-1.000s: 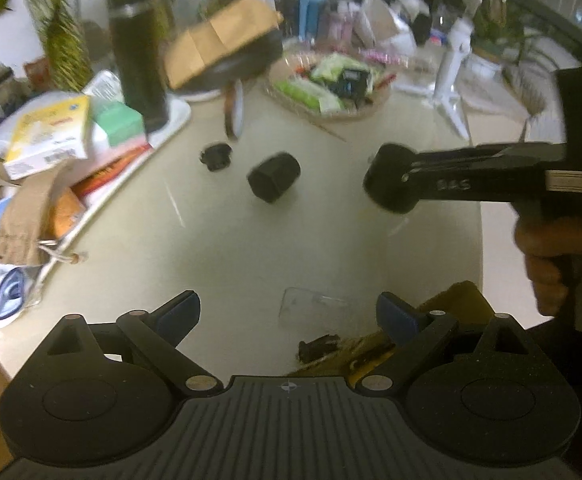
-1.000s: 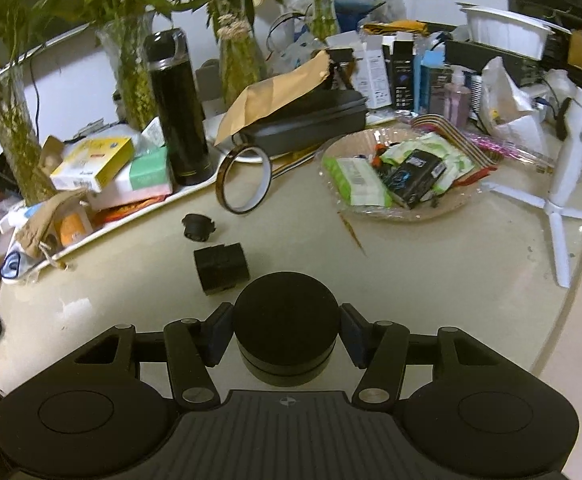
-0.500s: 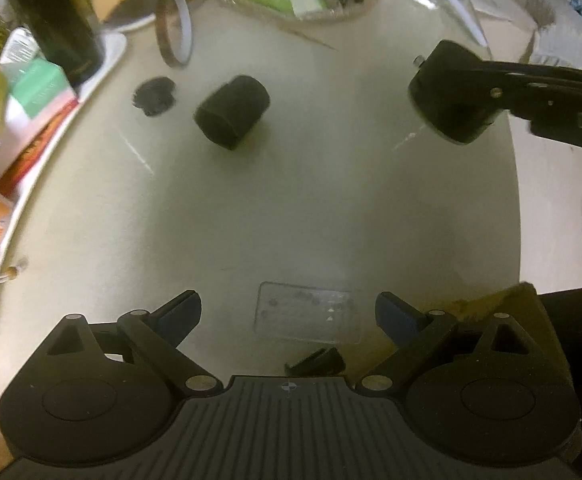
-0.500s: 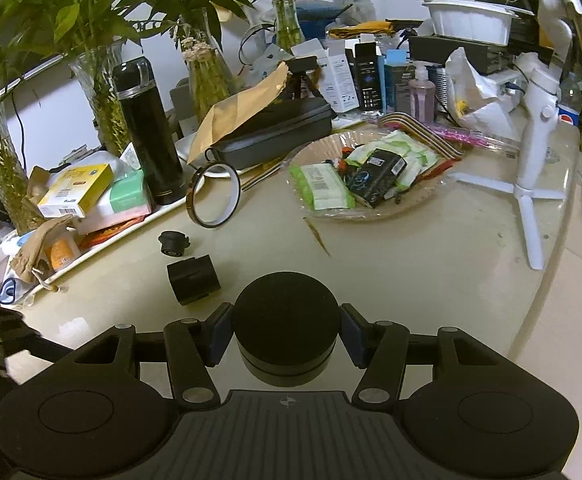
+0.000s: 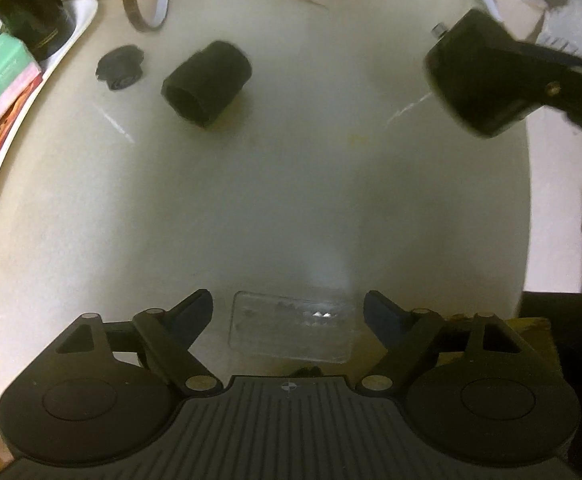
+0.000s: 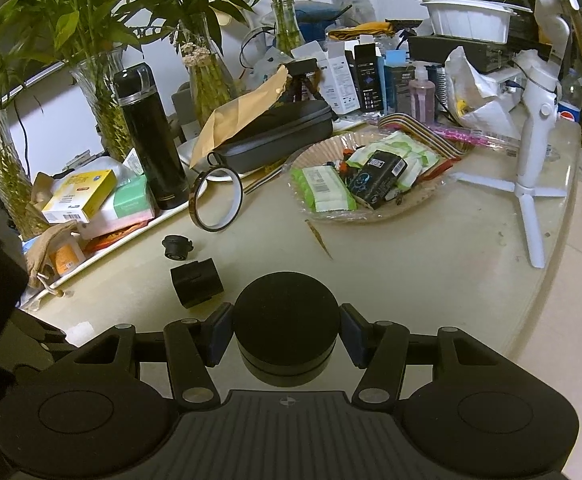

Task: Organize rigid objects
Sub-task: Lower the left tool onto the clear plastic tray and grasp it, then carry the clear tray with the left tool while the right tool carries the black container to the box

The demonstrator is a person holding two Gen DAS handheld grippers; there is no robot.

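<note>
My left gripper (image 5: 289,318) points straight down at the cream table (image 5: 291,184). A clear flat plastic case (image 5: 291,330) lies between its blue pads. The jaws are closing and small gaps still show on both sides of the case. My right gripper (image 6: 287,332) is shut on a black round puck (image 6: 287,316) held above the table. The left wrist view shows that puck (image 5: 471,80) at upper right. A black hexagonal tube (image 5: 207,82) and a small black cap (image 5: 121,68) lie on the table further out.
A tape roll (image 6: 219,199) stands on edge by a tray of boxes (image 6: 79,196) and a black flask (image 6: 151,136). A shallow dish (image 6: 443,184) holds packets. A white tripod (image 6: 531,184) stands near the right table edge. Vases with plants line the back.
The left gripper tilted down and sank toward the clear case, and its jaws narrowed around it. The right gripper shifted slightly at first, still holding the puck.
</note>
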